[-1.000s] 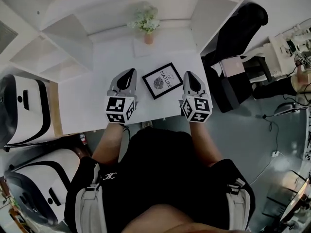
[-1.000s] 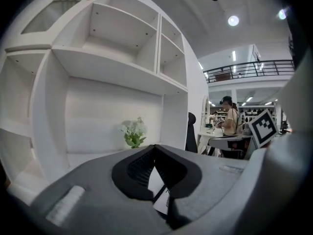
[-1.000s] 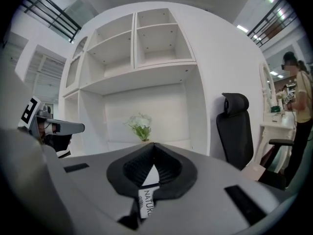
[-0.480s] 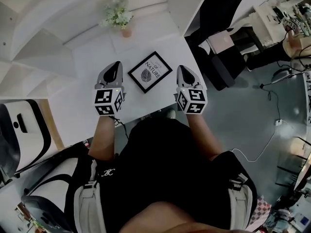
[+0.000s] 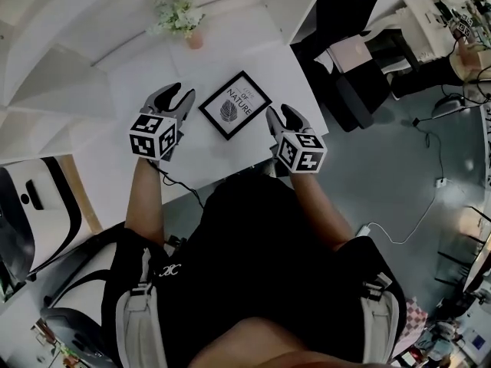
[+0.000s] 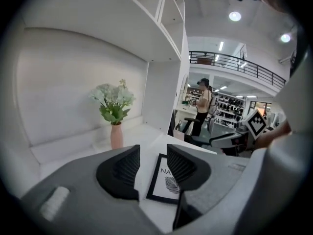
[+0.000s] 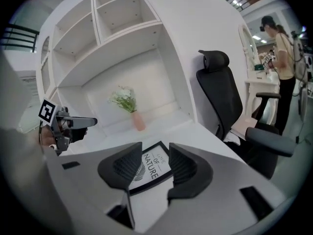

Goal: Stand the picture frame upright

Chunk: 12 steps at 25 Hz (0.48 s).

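Fingers (image 6: 122,170) of the left gripper (image 5: 179,95) and right gripper (image 5: 282,114) have just been opening; both pairs stand apart and hold nothing. Picture frame (image 5: 235,105) lies flat on the desk (image 5: 215,156) between the two pairs, untouched. Beyond the fingertips, a vase (image 5: 193,40) holds flowers. An office chair (image 5: 349,102) stands outboard of the right pair.

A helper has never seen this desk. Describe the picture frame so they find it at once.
On the white desk below the shelves, look nearer than the pink flower vase. The picture frame lies flat there: black border, leaf print, the word NATURE.
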Motion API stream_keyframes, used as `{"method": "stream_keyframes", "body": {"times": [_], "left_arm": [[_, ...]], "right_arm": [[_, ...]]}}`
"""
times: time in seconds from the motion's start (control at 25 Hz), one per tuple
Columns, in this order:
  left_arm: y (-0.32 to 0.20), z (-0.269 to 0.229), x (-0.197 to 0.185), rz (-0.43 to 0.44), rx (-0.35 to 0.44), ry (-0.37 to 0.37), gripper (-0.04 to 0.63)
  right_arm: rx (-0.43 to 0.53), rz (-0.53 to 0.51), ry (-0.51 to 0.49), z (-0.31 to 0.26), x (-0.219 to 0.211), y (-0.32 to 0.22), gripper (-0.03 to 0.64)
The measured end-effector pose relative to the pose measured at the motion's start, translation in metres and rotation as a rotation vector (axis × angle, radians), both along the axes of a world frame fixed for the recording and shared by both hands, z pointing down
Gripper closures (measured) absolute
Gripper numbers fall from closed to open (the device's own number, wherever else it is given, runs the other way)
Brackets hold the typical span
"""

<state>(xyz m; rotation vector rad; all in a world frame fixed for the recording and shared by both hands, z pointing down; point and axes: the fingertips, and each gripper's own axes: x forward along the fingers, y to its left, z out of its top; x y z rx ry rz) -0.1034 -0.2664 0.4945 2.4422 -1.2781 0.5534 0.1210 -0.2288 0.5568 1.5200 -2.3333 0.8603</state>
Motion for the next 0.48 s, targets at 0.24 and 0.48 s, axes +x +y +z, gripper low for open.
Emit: {"method": "stream_keyframes", "body": {"times": [0.24,0.48], "left_arm": [[-0.012,0.035,-0.005,0.139,-0.138,-0.070,0.370],[-0.028,0.061,-0.015,0.226,-0.259,-0.036,0.366]], "right_arm": [[-0.135,0.031,-0.023,0.034,-0.005,0.010,0.442],[-0.289,0.116,-0.100,0.069,-0.009,0.014,0.442]]}}
